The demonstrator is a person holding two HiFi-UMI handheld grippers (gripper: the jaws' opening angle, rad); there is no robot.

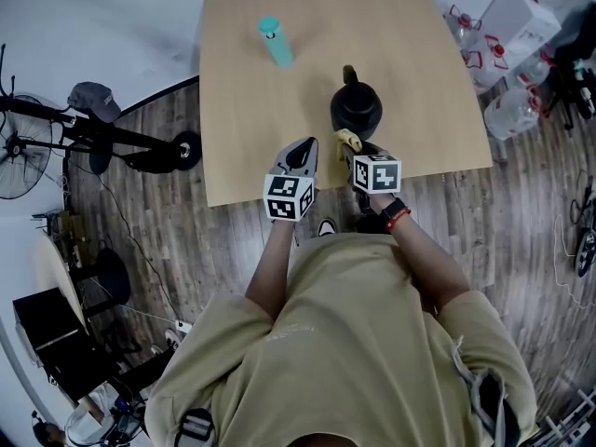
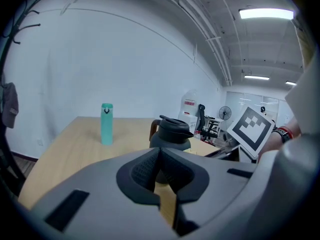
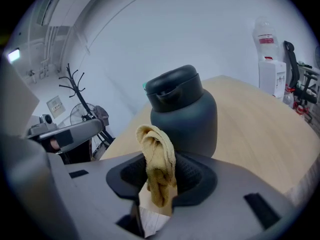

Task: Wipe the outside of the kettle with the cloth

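1. Bottle (image 1: 276, 42), teal and upright, stands far back on the left part of the table (image 1: 242, 128), well apart from the work and no obstacle.
2. The left gripper (image 2: 160, 156) hovers over the table's near edge, its jaws pressed together on nothing (likely kept free to steady things), with bare wood ahead of it.
3. The kettle (image 1: 356, 110) stands upright toward the near edge, lid on and handle on the far side. Open table all round leaves room to circle it.
4. The right gripper (image 3: 159, 180) sits just beside the kettle's near wall, jaws clenched on the yellow cloth (image 3: 156, 151). The cloth bunches up ahead of the tips, so fabric should meet the wall first. I cannot tell whether it touches.
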